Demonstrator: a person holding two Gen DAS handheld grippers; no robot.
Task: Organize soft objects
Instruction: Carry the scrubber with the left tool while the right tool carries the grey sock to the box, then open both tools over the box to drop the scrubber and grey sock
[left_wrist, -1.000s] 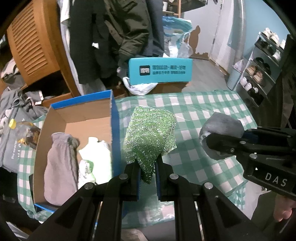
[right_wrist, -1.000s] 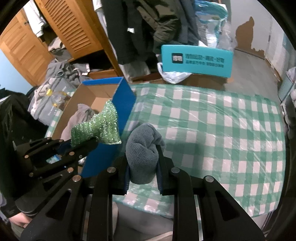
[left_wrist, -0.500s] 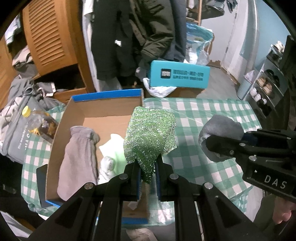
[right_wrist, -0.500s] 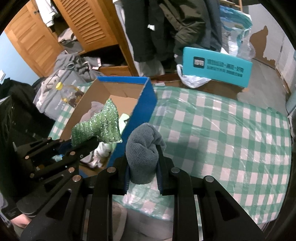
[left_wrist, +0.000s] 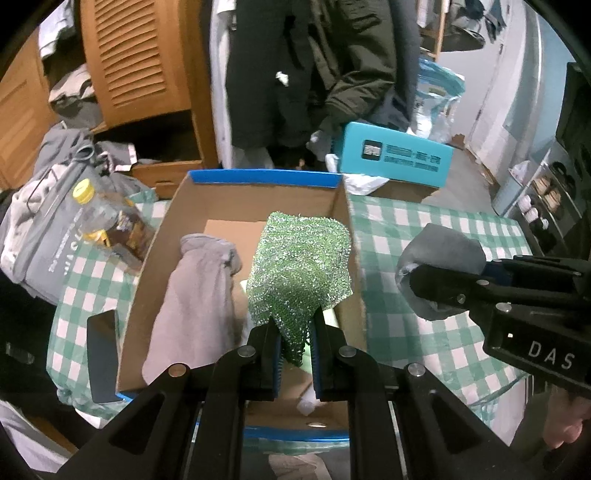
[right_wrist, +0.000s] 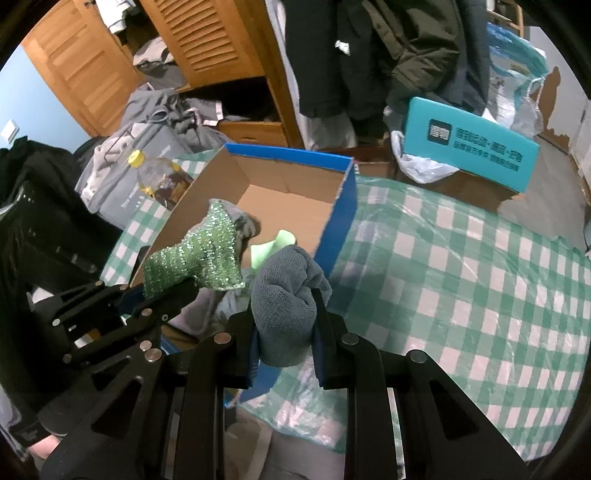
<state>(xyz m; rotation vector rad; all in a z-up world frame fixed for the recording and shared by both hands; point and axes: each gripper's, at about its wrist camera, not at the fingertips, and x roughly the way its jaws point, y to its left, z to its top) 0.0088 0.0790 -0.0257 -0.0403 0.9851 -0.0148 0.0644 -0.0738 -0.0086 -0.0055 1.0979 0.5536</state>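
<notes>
While the left gripper (left_wrist: 295, 347) is pinching the green sparkly cloth (left_wrist: 299, 273) over the cardboard box (left_wrist: 258, 201) and the right gripper (right_wrist: 284, 347) is pinching the grey rolled cloth (right_wrist: 286, 295) beside its blue wall, we are carrying both in, judging release next, box floor partly hidden.

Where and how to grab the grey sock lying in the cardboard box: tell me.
Take the grey sock across its narrow width near the middle, claw coming straight down from above. It lies flat and long on the floor of the cardboard box, with the box wall close on one side, so a sideways approach looks blocked. Both claws are full now.
</notes>
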